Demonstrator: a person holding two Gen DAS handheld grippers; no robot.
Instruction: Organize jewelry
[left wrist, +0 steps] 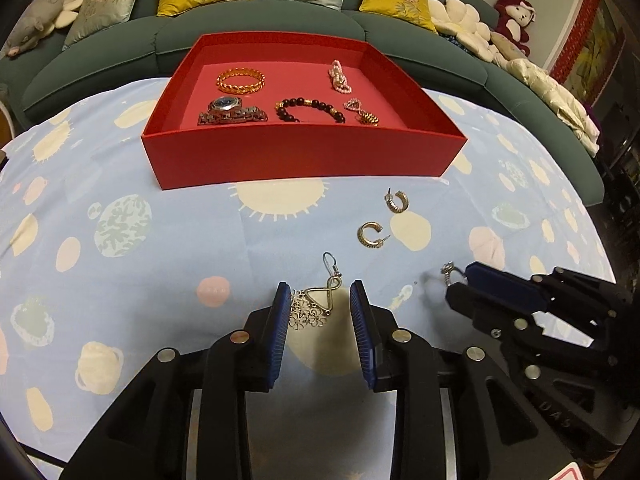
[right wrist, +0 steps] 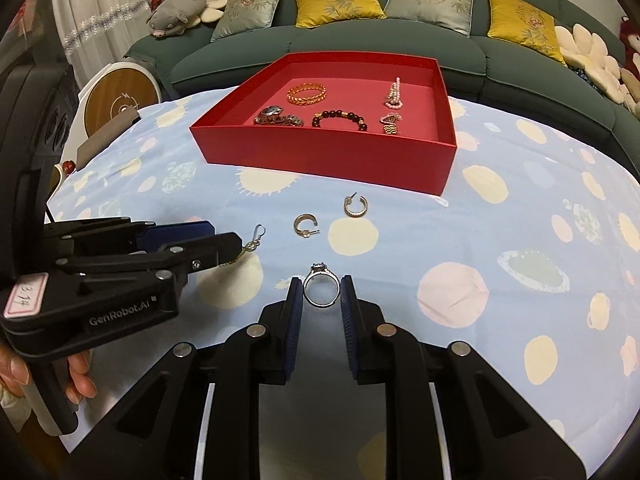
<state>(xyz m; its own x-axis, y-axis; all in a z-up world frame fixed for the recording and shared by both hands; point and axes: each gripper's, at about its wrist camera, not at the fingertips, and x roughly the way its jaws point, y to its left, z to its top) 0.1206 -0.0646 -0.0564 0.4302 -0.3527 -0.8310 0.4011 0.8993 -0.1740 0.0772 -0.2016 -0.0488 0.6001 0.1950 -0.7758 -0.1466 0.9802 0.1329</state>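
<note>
Left gripper parted around earring, half hidden | right gripper pinching ring

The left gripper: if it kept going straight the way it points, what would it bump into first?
Probably the silver dangly earring lying between the left gripper's open fingers, then the tablecloth under it; depth is unclear.

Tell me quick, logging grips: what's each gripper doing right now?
Left gripper: open, dangly silver earring lying between its fingers.
Right gripper: closed on the silver ring.
</note>
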